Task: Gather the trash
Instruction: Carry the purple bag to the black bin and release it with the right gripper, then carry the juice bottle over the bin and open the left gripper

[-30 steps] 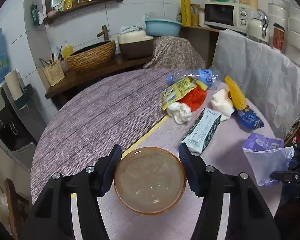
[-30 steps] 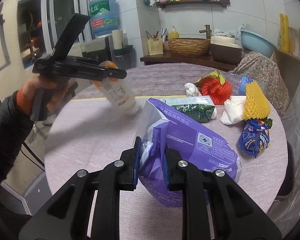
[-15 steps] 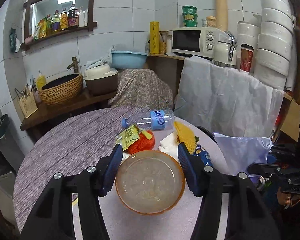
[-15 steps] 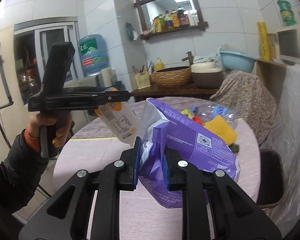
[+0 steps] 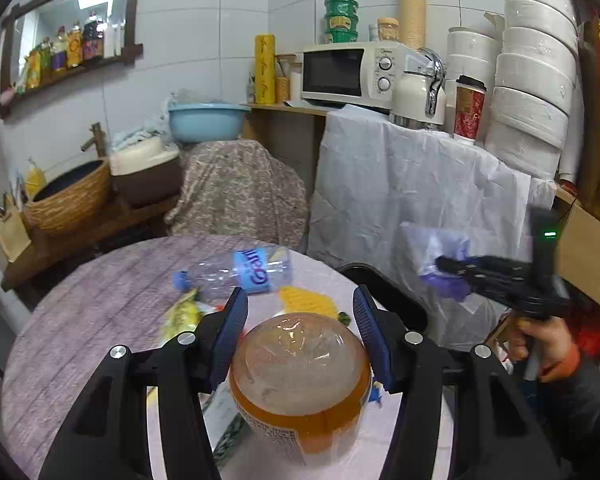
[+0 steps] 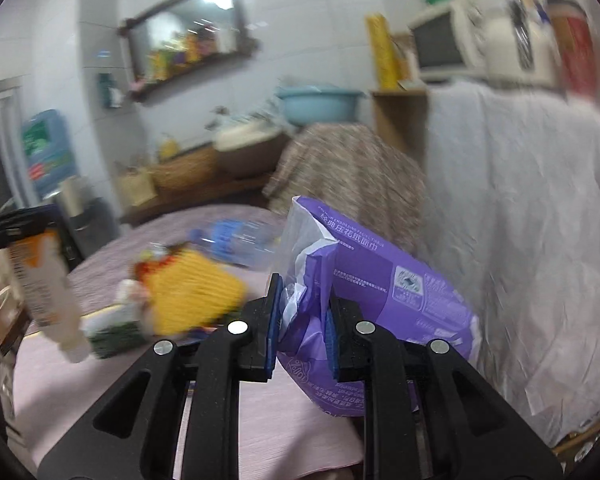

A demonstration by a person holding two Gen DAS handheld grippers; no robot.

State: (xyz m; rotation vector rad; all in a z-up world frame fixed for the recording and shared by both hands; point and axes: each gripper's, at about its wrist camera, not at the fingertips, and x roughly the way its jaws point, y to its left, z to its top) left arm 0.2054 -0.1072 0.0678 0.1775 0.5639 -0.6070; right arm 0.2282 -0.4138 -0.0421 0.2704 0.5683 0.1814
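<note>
With the left gripper (image 5: 300, 336) closing on an orange bottle (image 5: 300, 376) and the right gripper (image 6: 303, 320) clamping a purple bag (image 6: 384, 292), a clear bottle (image 5: 240, 274), yellow net (image 5: 308, 302) and wrappers remain on the far table (image 5: 80, 320).

Desk (image 5: 80, 320): left half bare, passable. Clear bottle (image 5: 244, 272), yellow net (image 5: 308, 300) and wrappers (image 5: 180, 314) clutter far middle. White sheet (image 5: 400, 184) walls off right edge; chair (image 5: 392, 300) just beside it.
</note>
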